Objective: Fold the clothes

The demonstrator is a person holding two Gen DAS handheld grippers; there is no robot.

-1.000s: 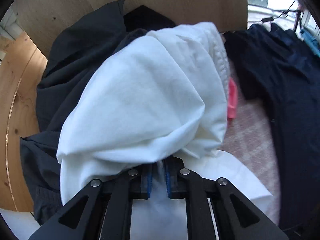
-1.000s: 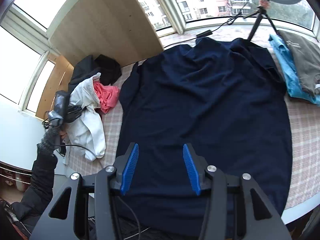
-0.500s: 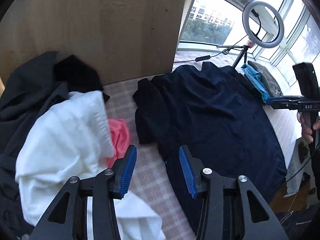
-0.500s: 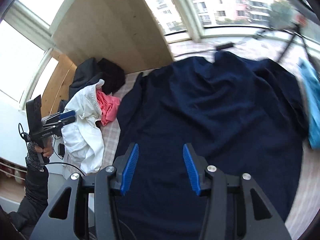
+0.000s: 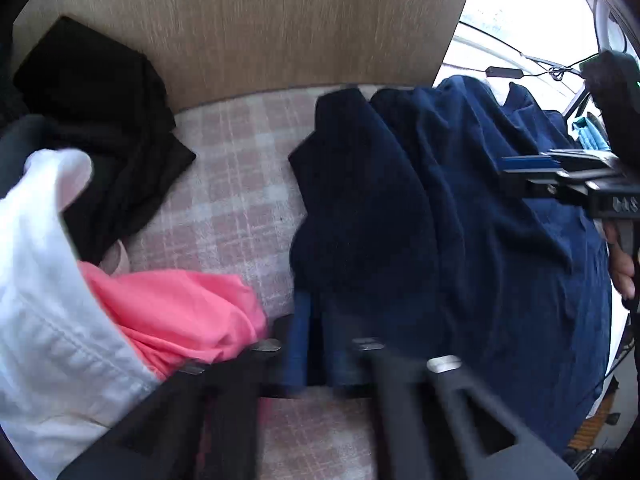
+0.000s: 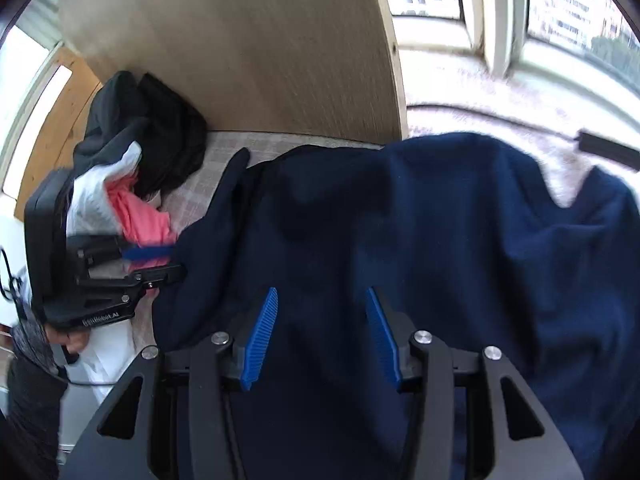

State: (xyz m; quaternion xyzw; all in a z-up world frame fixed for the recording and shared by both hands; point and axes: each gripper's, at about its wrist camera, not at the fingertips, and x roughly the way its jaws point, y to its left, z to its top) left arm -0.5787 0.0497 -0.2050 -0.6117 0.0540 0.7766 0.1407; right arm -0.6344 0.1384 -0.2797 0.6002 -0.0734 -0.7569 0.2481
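Item one, my left claw (image 5: 320,344): pointed steeply down, blurred in its own view, jaws closing and drawn all but together at the near edge of the navy shirt (image 5: 460,220). I cannot tell whether any cloth is pinched between the blue pads. Item two, my right claw (image 6: 322,336): jaws standing apart, blue pads clear of each other, hanging above the middle of the navy shirt with nothing clamped. Item three, the navy shirt itself: spread wide over the checked cover (image 5: 232,200), rumpled in soft ridges, one sleeve lying along its left side next to a bare strip of the cover. Item four, a heap to the left of the shirt, set apart from it by that bare strip: a pink garment (image 5: 172,312) at the near side, a white garment (image 5: 40,320) draped beside and partly over it, black clothes (image 5: 100,120) bunched behind them against the wooden panel (image 5: 260,20). Item five, the window (image 6: 560,0): beyond the far end of the shirt, daylight and buildings outside. Item six, my left hand (image 6: 68,338): wrapped around the left claw's handle, dark sleeve below it.
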